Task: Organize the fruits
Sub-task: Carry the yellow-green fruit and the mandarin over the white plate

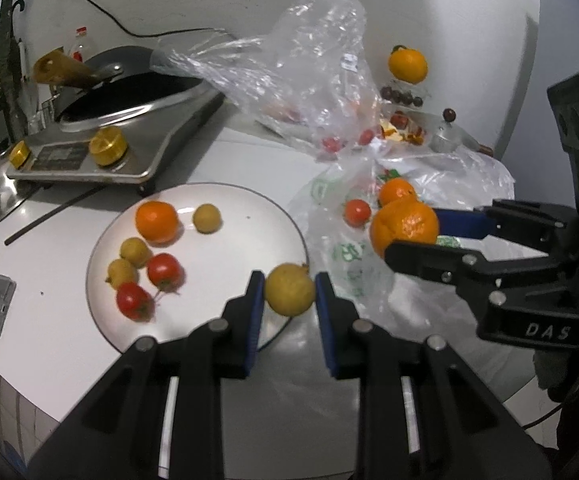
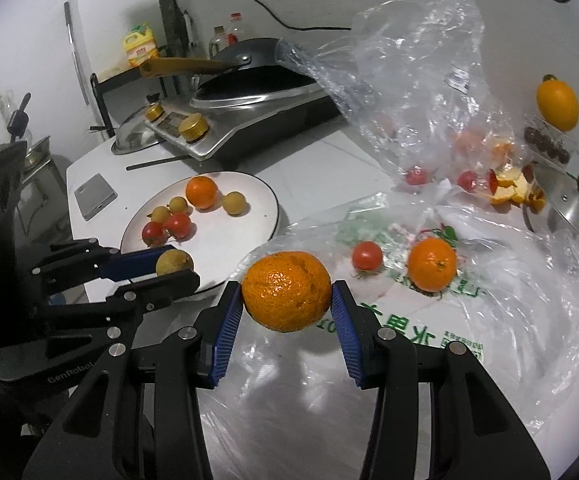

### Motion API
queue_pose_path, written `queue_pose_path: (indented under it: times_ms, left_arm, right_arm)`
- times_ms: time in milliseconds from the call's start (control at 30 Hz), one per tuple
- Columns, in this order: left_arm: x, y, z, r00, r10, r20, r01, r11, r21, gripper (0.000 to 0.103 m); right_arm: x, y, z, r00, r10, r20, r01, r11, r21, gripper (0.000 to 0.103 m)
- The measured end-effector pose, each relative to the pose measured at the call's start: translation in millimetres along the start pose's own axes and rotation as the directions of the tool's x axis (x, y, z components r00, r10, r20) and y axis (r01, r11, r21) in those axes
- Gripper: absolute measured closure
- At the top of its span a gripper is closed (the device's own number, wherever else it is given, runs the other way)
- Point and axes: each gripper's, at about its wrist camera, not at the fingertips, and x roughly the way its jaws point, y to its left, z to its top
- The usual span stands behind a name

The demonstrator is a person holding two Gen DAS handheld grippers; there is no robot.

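The left gripper (image 1: 289, 294) is clenched on one yellow fruit (image 1: 289, 289), which sits between the blue pads of its two fingers (image 1: 254, 312), over the near rim of the plate (image 1: 225, 240). The right gripper (image 2: 287, 304) is clenched on one large orange (image 2: 287, 296), held between its two fingers (image 2: 225, 332) above the printed bag (image 2: 429, 320). On the plate lie six fruits: one small orange (image 1: 156, 222), three yellow fruits, two of them touching (image 1: 134, 251) and one apart (image 1: 206, 218), and two red fruits (image 1: 163, 270) just beside the pair. On the printed bag, beyond the right gripper, lie one orange (image 2: 431, 264) and one red fruit (image 2: 366, 255), near each other but apart. A clear bag (image 2: 409, 92) stands behind them with red fruits inside; their count cannot be told. Orange peel (image 2: 509, 190) lies beside it. One more orange (image 2: 557, 106) sits at the far right above a row of dark fruits (image 2: 545, 144). A cooker (image 1: 101, 136) with a wok (image 1: 121, 76) stands on the desk (image 1: 49, 240) behind the plate.
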Motion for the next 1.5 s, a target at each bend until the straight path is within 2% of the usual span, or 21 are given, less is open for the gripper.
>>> queue_pose_path:
  times_ms: [433, 733, 1233, 1500]
  left_arm:
    - [8, 28, -1, 0.999, 0.035, -0.007, -0.035, 0.999, -0.031, 0.077]
    - [21, 33, 7, 0.999, 0.034, -0.014, -0.034, 0.999, -0.027, 0.077]
    - [61, 31, 37, 0.998, 0.033, -0.052, -0.034, 0.999, -0.032, 0.077]
    - [85, 32, 47, 0.991, 0.056, -0.119, -0.063, 0.997, -0.053, 0.077]
  right_arm:
    - [13, 17, 10, 1.0, 0.021, -0.013, -0.021, 0.999, -0.032, 0.055]
    - [21, 16, 19, 1.0, 0.03, -0.007, -0.03, 0.999, -0.04, 0.055]
    - [40, -11, 34, 0.999, 0.052, 0.009, -0.052, 0.998, -0.018, 0.055]
    - [49, -27, 37, 0.996, 0.09, 0.021, -0.09, 0.996, 0.001, 0.055]
